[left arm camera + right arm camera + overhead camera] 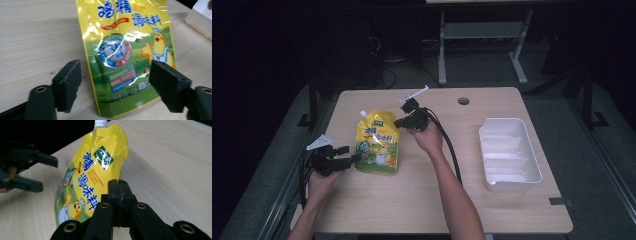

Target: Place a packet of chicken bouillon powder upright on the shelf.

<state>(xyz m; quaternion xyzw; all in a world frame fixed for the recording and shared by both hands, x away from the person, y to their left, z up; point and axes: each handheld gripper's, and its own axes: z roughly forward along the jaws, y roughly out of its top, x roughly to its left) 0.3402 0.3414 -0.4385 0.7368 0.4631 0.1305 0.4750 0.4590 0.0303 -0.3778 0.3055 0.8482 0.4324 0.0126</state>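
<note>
A yellow spouted pouch of chicken seasoning (377, 142) lies flat on the wooden table (492, 205), left of centre, white cap toward the far side. My left gripper (349, 154) sits at the pouch's near left corner with its jaws open. In the left gripper view the pouch (125, 50) lies just beyond the spread jaws of that gripper (115, 72), untouched. My right gripper (401, 122) hovers by the pouch's upper right edge, shut with nothing in it. In the right gripper view its closed jaws (119, 185) point over the pouch (85, 182), and the left gripper (46, 173) stands open beyond.
A white rectangular tray (532, 160) stands at the right of the table, and its corner shows in the left gripper view (200, 17). A round cable hole (463, 101) lies near the far edge. Bare wood stretches between pouch and tray. Dark floor and desk legs lie beyond.
</note>
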